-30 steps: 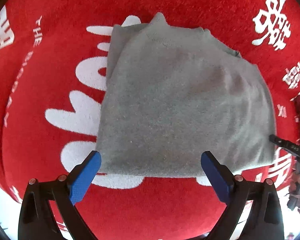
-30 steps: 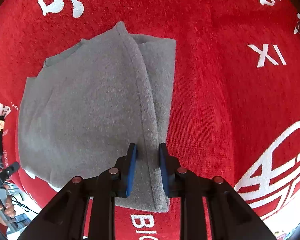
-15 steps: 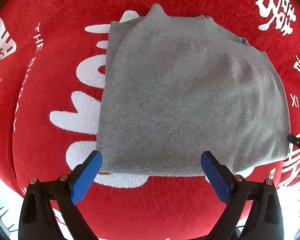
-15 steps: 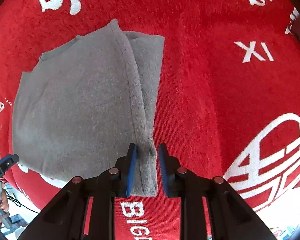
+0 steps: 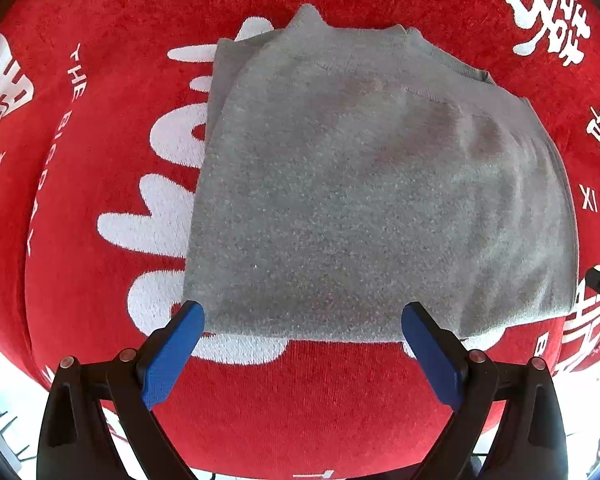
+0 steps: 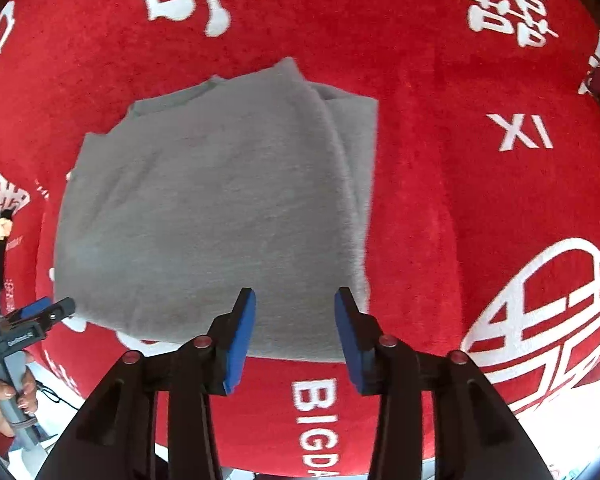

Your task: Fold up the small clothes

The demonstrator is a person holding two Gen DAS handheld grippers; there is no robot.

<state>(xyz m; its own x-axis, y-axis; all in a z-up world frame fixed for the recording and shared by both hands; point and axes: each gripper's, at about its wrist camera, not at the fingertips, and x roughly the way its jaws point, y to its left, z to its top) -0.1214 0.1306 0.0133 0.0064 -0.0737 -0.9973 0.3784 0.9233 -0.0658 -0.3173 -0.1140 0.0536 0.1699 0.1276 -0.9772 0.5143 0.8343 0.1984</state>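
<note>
A grey knitted garment (image 5: pixel 372 192) lies folded into a rough rectangle on a red cloth; it also shows in the right wrist view (image 6: pixel 216 208). A second layer sticks out along its left side in the left wrist view and along its right side in the right wrist view. My left gripper (image 5: pixel 302 322) is open and empty, its blue pads (image 5: pixel 172 352) just in front of the garment's near edge. My right gripper (image 6: pixel 294 308) is open and empty above the near right corner of the garment.
The red cloth (image 5: pixel 100 100) with white lettering covers the whole surface; its near edge drops off just behind both grippers (image 6: pixel 320 420). The left gripper's tip (image 6: pixel 40 312) and the hand holding it show at the left of the right wrist view.
My right gripper has opened and let go of the garment's folded edge, and has drawn back and up. The garment now lies flat. My left gripper stays open and has hardly moved.
</note>
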